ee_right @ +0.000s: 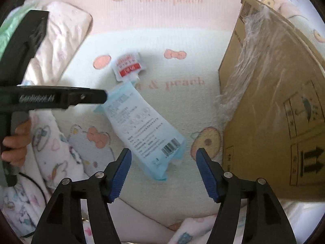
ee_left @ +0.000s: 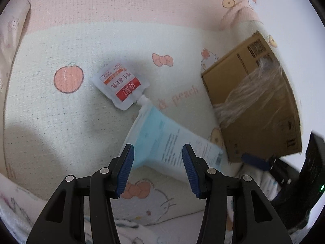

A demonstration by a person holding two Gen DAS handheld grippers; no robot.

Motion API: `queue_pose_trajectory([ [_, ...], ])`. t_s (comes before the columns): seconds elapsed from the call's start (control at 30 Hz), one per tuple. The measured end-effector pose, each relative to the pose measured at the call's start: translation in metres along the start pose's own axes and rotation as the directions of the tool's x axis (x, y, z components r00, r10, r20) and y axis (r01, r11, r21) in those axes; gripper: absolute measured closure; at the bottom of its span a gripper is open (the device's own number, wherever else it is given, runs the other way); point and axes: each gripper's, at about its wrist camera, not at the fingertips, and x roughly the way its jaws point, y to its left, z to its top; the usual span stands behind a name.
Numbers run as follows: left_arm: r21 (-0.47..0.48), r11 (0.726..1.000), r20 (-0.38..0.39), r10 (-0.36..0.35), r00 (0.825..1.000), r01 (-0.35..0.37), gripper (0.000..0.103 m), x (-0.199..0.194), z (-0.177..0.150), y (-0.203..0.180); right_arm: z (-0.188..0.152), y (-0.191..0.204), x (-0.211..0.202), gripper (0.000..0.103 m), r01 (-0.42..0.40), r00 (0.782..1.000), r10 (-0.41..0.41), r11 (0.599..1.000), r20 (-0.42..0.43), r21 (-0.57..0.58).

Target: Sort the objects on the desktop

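Note:
A light blue flat packet [ee_left: 162,142] lies on the patterned blanket, also in the right wrist view [ee_right: 140,126]. A small white pouch with a red label [ee_left: 119,87] lies just beyond its far end, also in the right wrist view [ee_right: 128,67]. My left gripper [ee_left: 158,160] is open and empty, its jaws standing over the near end of the blue packet. My right gripper [ee_right: 163,166] is open and empty, just before the barcode end of the packet. The left gripper's body [ee_right: 52,99] shows in the right wrist view, over the packet's far end.
A brown cardboard box [ee_left: 256,105] with torn clear tape stands on the right, also in the right wrist view [ee_right: 274,101]. A pale pillow [ee_right: 59,40] lies at the far left. The blanket [ee_left: 61,122] covers the whole surface. The right gripper's body [ee_left: 300,183] shows at the right edge.

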Motion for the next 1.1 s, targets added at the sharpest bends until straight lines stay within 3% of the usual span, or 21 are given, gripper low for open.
queue_pose_trajectory([
  [0.13, -0.009, 1.000, -0.037, -0.008, 0.999, 0.008, 0.044, 0.013, 0.010, 0.002, 0.000, 0.003, 0.013, 0.038, -0.010, 0.999, 0.011, 1.000, -0.035, 0.027],
  [0.37, 0.034, 0.999, -0.102, -0.018, 0.995, 0.021, 0.044, 0.038, 0.018, -0.003, -0.008, 0.020, 0.041, 0.038, 0.033, 0.985, -0.040, 0.998, -0.169, -0.045],
  [0.5, 0.069, 0.997, -0.140, -0.027, 0.990, 0.037, 0.045, 0.048, 0.016, -0.004, -0.007, 0.021, 0.056, 0.038, 0.016, 0.979, -0.025, 0.999, -0.202, -0.047],
  [0.6, 0.075, 0.996, -0.126, -0.036, 0.991, 0.046, 0.045, 0.047, 0.012, -0.004, -0.003, 0.017, 0.069, 0.038, -0.010, 0.976, 0.005, 1.000, -0.220, -0.020],
  [0.77, 0.031, 0.997, -0.116, -0.060, 0.991, 0.064, 0.046, 0.044, 0.008, 0.003, 0.003, 0.010, 0.079, 0.039, -0.057, 0.981, 0.064, 0.997, -0.183, 0.043],
  [1.1, 0.031, 0.999, -0.109, -0.028, 0.994, 0.031, 0.051, 0.028, -0.005, -0.004, 0.006, 0.022, 0.067, 0.043, -0.056, 0.989, 0.051, 0.998, -0.137, -0.033],
])
